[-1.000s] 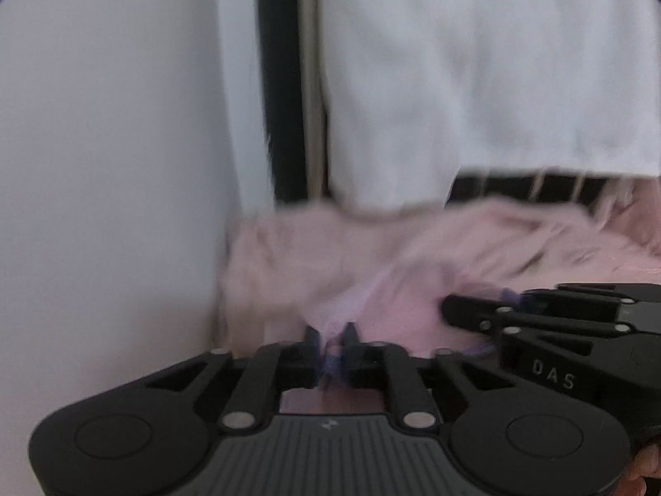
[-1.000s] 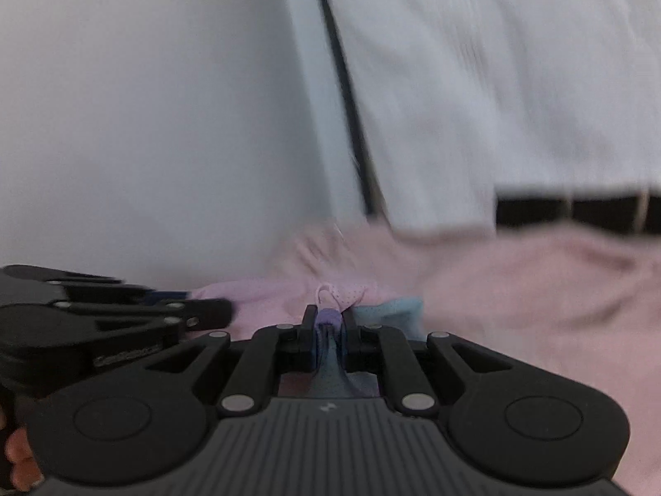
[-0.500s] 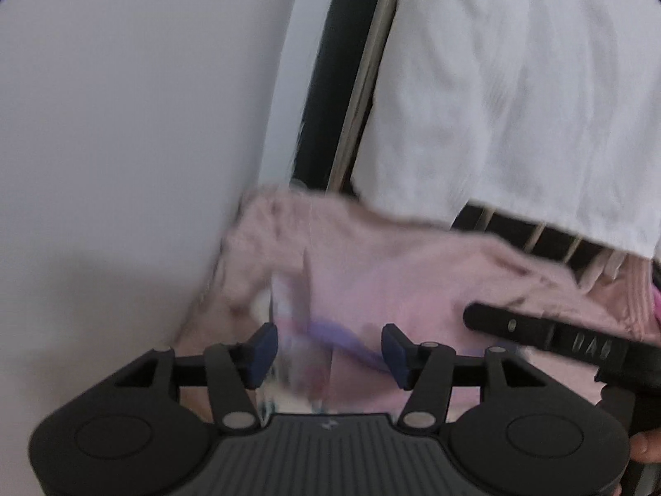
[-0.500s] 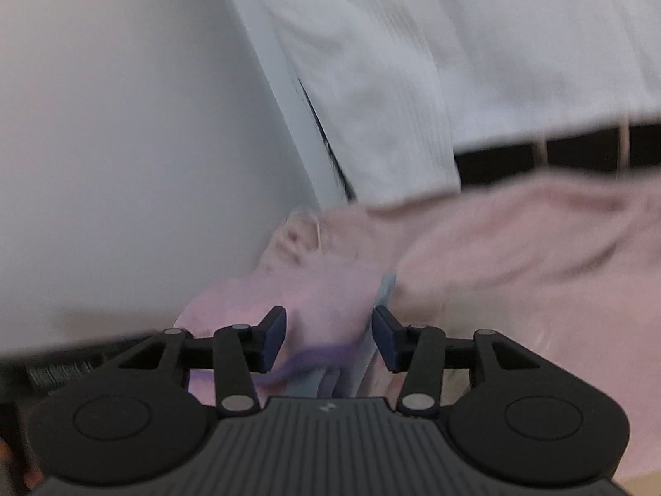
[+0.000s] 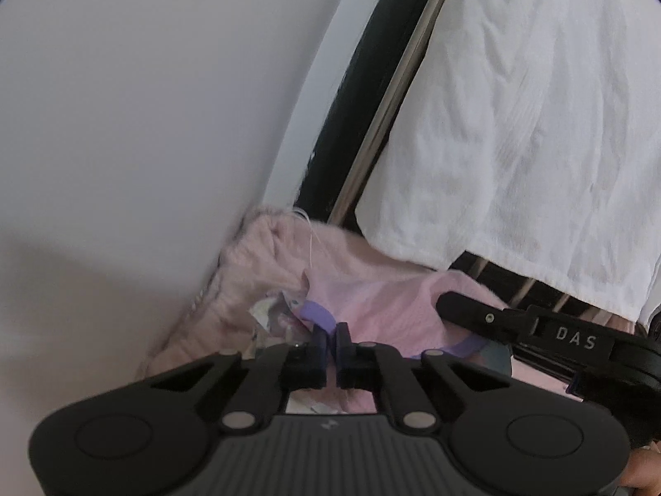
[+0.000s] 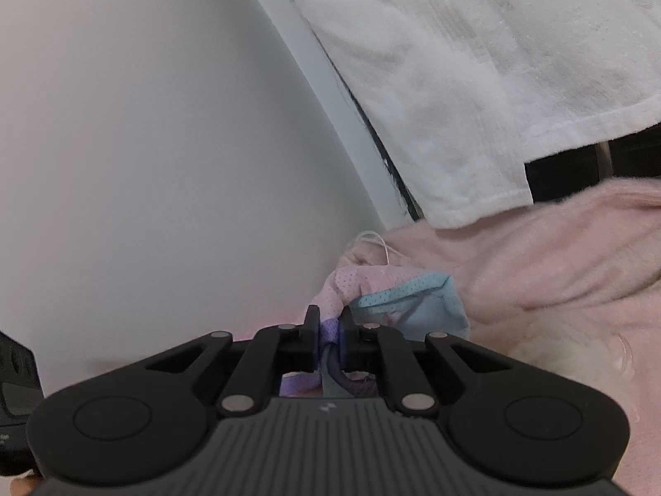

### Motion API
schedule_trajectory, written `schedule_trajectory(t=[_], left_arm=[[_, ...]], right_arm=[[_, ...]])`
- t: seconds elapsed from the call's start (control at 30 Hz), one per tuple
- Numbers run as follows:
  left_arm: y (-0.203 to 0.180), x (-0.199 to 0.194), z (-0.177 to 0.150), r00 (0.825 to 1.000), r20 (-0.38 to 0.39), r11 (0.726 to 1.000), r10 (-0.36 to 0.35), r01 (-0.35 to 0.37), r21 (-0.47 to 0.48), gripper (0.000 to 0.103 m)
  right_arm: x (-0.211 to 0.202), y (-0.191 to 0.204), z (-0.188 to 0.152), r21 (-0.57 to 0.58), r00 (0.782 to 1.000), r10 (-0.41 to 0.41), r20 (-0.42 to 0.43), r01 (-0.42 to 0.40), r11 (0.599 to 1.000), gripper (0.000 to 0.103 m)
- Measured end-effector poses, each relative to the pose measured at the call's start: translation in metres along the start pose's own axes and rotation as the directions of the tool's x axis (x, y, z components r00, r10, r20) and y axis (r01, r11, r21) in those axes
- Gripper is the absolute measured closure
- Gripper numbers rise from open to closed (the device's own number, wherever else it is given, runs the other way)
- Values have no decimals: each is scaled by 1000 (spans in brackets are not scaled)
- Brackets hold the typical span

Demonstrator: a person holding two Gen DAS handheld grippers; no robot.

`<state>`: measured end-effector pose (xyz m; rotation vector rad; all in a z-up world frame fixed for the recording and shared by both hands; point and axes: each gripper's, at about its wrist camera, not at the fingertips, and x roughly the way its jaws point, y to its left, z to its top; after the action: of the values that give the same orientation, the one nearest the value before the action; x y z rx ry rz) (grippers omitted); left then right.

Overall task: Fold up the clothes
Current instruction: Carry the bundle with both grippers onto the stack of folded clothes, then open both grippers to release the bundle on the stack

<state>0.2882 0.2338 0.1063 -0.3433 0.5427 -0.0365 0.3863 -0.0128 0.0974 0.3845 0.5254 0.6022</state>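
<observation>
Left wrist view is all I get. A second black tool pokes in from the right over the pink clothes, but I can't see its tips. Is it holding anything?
Observer: Yes. The right tool is shut on a purple trim; its jaws have just been closing, with that trim between them.
Visitor: What does the trim belong to?
Observer: A pink mesh garment, dotted with tiny holes that show up close.
Visitor: So it's pink all over?
Observer: No. A light-blue mesh panel lies just to the right of the tool's tips.
</observation>
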Motion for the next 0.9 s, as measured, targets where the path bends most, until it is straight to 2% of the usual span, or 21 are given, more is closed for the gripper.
schedule_trajectory(t=[0.03,0.13,0.17,0.2,0.27,0.33,0.37,0.4,0.43,0.47,0.5,0.53,0.6,0.67,0.73,0.8,0.83,0.87,0.9], left_arm=[[-2,3,-3,1000,-15,1000,10,-10,21,99],[-4,4,-8,998,-40,998,48,-46,51,82],[-3,3,-8,997,-44,997,59,-57,51,76],[-3,1,-9,996,-47,996,71,-69,51,75],[-6,-14,-5,995,3,993,101,-101,61,66],[-14,-29,-1,989,84,989,118,-125,81,62],[-18,-26,0,989,85,988,122,-130,88,64],[-21,-18,-1,990,64,986,129,-134,95,64],[-24,-10,-1,990,43,985,135,-139,102,73],[-27,-2,-2,990,22,984,142,-143,110,87],[-31,6,-2,989,1,982,148,-147,117,89],[-31,14,-4,985,-29,979,168,-163,119,90],[-26,5,-9,985,-26,981,169,-165,106,90],[-22,-30,-8,990,32,986,136,-138,96,76],[-26,-72,-2,989,78,986,129,-136,96,67],[-41,-110,-2,986,103,985,131,-142,100,61],[-49,-126,-7,986,105,985,128,-139,100,51],[-58,-142,-16,988,95,986,119,-129,103,39],[-66,-153,-30,991,78,988,105,-113,109,33]], right_arm=[[-1,0,-1,3,1000,-17,1,17,1000,96],[7,-14,-11,-1,992,-108,-64,108,994,86],[6,-18,-13,-5,989,-122,-79,122,993,71],[-2,-15,-14,-33,987,-151,-50,149,988,59],[-17,-9,-14,-85,979,-206,10,206,975,59],[-34,2,-12,-150,967,-244,79,253,956,59],[-39,9,-11,-174,965,-242,103,257,951,60],[-38,14,-10,-205,968,-230,103,247,947,65],[-35,20,-10,-236,970,-224,92,240,942,69],[-25,22,-12,-265,970,-238,45,242,933,78],[-11,21,-15,-278,966,-259,-10,246,928,84],[-2,18,-18,-264,957,-286,-55,263,928,85],[-9,14,-19,-225,946,-316,-70,293,929,85],[-48,21,-14,-216,958,-286,5,280,935,81],[-97,32,-7,-241,953,-289,90,302,922,72],[-139,38,-6,-248,952,-283,116,303,920,60],[-160,40,-5,-252,952,-279,128,304,919,58],[-179,43,-6,-261,951,-280,134,306,915,51],[-195,44,-16,-285,949,-293,120,315,905,41]])
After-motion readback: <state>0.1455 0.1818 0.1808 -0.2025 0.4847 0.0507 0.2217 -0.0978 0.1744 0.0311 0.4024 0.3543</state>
